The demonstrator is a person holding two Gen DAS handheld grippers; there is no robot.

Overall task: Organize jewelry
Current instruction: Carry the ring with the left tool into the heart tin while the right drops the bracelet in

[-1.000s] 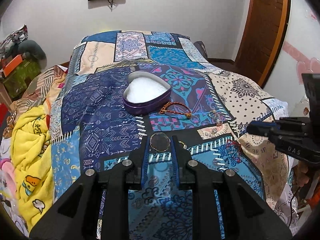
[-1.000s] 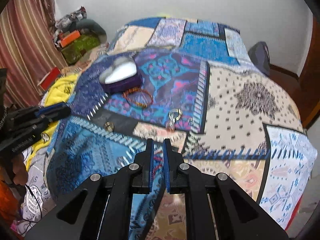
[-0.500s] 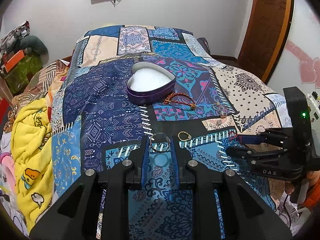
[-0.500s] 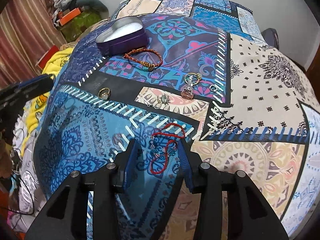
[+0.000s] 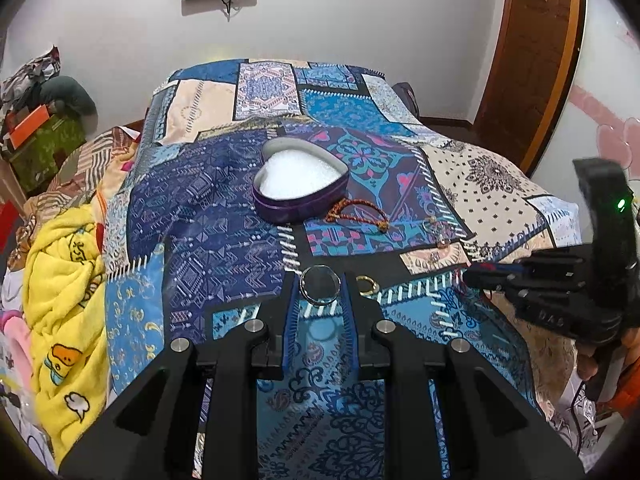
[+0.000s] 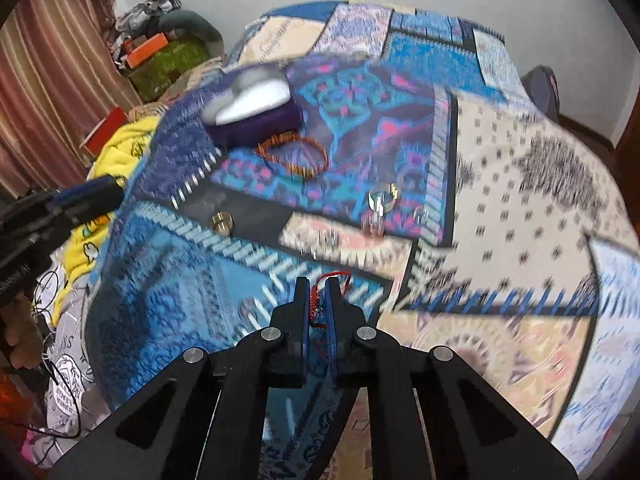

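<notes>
My left gripper (image 5: 320,280) is shut on a silver hoop ring (image 5: 320,302), held just above the patchwork quilt (image 5: 208,216). Beyond it stands an open purple heart-shaped box (image 5: 300,184) with white lining, seen blurred in the right wrist view as the box (image 6: 256,108). My right gripper (image 6: 318,300) is shut on a red string bracelet (image 6: 316,304), part of which loops past the tips. An orange beaded bracelet (image 6: 296,156) lies beside the box, with a gold ring (image 6: 221,222) and a clear keyring charm (image 6: 378,206) nearer. The right gripper (image 5: 476,274) shows at the right edge.
A yellow blanket (image 5: 60,272) hangs off the bed's left side, with boxes and clutter (image 5: 36,136) behind it. A wooden door (image 5: 532,56) stands at the far right. A hand (image 6: 20,340) holds the left gripper (image 6: 84,200). Small earrings (image 6: 328,240) lie on the quilt.
My right gripper opened around the red string bracelet, then shut on it and lifted it; that view is now motion-blurred. The left gripper kept the silver ring throughout.
</notes>
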